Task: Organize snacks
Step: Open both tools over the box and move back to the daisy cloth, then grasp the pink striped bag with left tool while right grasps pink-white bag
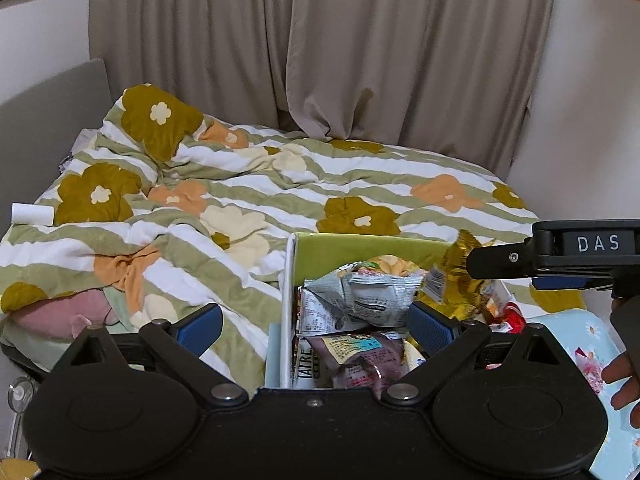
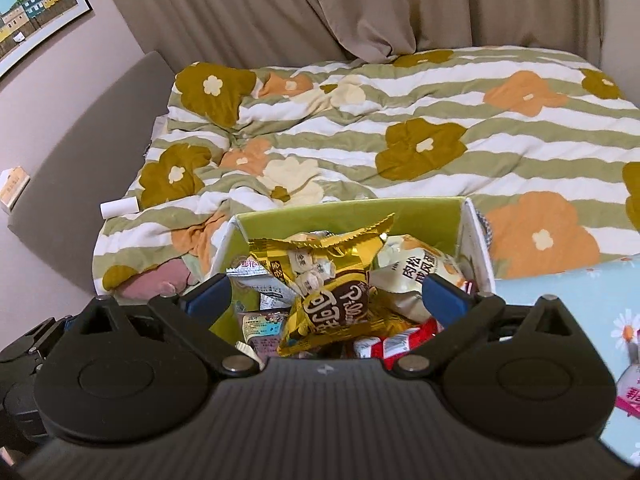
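Right tongs (image 2: pixel 326 294) wide apart; gold packet (image 2: pixel 328 280) between, contact unclear.

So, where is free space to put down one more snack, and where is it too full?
The green box is crowded: the gold packet lies on top of the pile, white packets beside it. Free patches: the floral quilt beyond the box's far wall, and the quilt left of the box, up to the white roll.

"DAS" stands on my right gripper (image 1: pixel 560 258). Between my right jaws, the gold packet (image 2: pixel 328 284) reads "可可"; beyond my right-hand jaw, the cream packet (image 2: pixel 416 280) reads "肉松".
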The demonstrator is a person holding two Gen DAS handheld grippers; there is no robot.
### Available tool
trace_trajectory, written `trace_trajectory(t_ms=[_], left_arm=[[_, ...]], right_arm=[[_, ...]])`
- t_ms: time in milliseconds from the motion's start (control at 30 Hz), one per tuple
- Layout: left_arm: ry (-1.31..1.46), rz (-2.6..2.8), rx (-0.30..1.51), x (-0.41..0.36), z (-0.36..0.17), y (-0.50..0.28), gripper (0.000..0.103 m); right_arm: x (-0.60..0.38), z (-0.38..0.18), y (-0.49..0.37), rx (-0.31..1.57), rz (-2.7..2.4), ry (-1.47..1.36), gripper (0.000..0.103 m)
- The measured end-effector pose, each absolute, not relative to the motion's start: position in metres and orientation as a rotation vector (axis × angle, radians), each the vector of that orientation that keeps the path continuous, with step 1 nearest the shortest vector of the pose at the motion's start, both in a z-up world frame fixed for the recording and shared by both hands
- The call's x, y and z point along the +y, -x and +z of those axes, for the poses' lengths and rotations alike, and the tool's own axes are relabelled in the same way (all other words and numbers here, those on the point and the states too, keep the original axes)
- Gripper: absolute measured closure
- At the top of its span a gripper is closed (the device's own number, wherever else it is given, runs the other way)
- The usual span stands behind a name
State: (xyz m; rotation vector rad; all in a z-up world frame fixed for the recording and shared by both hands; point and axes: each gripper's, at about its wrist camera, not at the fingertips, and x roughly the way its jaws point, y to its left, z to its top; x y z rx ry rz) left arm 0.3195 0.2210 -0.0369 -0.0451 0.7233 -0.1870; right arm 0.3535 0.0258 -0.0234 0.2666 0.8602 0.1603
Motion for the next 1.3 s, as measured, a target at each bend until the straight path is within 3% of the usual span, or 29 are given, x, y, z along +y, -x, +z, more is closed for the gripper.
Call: trace_trajectory(t_ms=[467, 767, 1300], left_arm=[[0.043, -0.152, 0.660, 0.188, -0.003, -0.266, 0.002], [0.043, -0.112, 0.632, 0.116, 0.008, -0.214, 0.002], [-0.025, -0.112, 0.675, -0.056, -0.044, -0.162, 0.002]], right_arm=[[-0.020, 0.010, -0.295, 0.772, 0.159, -0.239, 0.000], [-0.105, 0.026, -0.243, 0.726, 0.160, -0.207, 0.000], [-0.269, -0.011, -0.181, 0.742, 0.090, -0.196, 0.000]])
